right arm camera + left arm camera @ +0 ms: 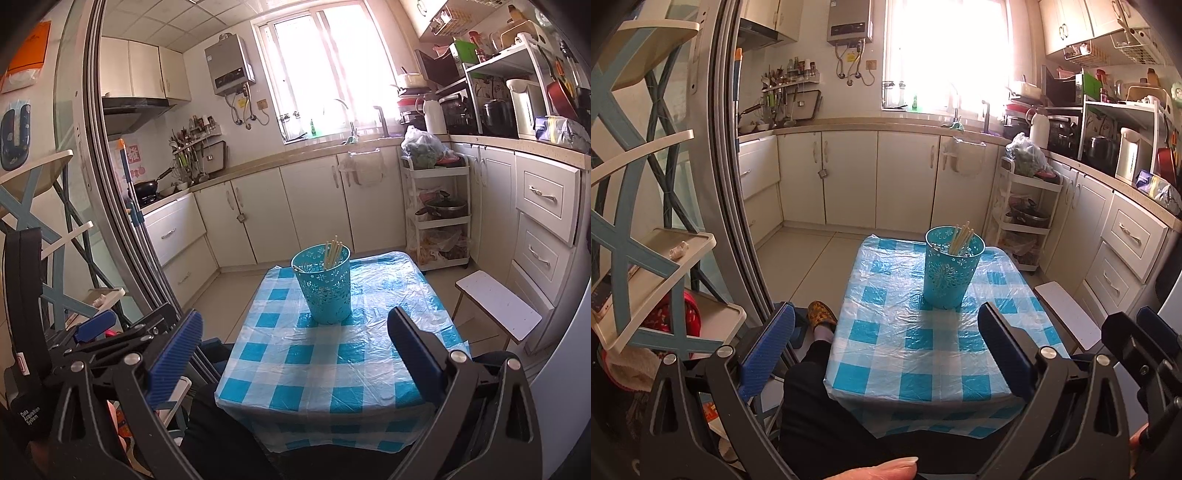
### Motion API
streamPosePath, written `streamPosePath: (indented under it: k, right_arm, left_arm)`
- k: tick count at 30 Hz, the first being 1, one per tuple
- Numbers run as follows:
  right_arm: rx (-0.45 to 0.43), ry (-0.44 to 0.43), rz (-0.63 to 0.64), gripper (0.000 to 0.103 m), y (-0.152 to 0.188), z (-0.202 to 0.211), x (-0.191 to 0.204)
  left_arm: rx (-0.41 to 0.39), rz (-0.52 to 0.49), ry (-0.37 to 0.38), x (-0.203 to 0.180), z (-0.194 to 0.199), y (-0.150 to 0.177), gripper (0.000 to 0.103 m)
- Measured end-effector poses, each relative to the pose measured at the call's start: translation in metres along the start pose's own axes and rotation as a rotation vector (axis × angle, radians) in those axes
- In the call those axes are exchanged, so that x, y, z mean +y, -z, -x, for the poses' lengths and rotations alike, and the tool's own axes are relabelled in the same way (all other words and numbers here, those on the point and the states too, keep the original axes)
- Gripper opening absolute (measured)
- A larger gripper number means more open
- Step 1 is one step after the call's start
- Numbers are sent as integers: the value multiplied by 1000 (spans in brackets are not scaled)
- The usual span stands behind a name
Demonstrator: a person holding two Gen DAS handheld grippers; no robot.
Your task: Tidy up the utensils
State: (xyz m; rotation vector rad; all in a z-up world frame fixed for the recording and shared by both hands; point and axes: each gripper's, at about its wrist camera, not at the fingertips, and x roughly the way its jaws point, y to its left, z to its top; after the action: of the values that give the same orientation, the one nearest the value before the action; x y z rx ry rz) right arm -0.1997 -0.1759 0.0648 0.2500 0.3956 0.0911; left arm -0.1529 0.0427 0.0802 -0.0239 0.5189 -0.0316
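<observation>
A turquoise perforated utensil cup [948,269] stands upright on the blue-checked table [886,354], and it holds several pale chopsticks [961,239]. It also shows in the right wrist view [325,286], with the chopsticks [332,253] leaning right. My left gripper [886,350] is open and empty, held back from the cup above the table's near part. My right gripper [295,354] is open and empty, also well short of the cup. The right gripper's body shows at the left wrist view's right edge [1145,354].
A small white stool [498,304] stands right of the table. A white rolling cart [437,214] with pots stands behind it. A blue-and-cream shelf rack [646,258] stands at the left. My legs [820,406] are at the table's near edge. Cabinets line the back and right walls.
</observation>
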Motion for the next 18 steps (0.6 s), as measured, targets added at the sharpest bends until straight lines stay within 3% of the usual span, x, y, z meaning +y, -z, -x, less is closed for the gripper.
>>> streamPosePath:
  k: [18]
  right_arm:
    - [3,-1,3,96,0,0,0]
  left_arm:
    - [-1,0,0,0,1,0,96]
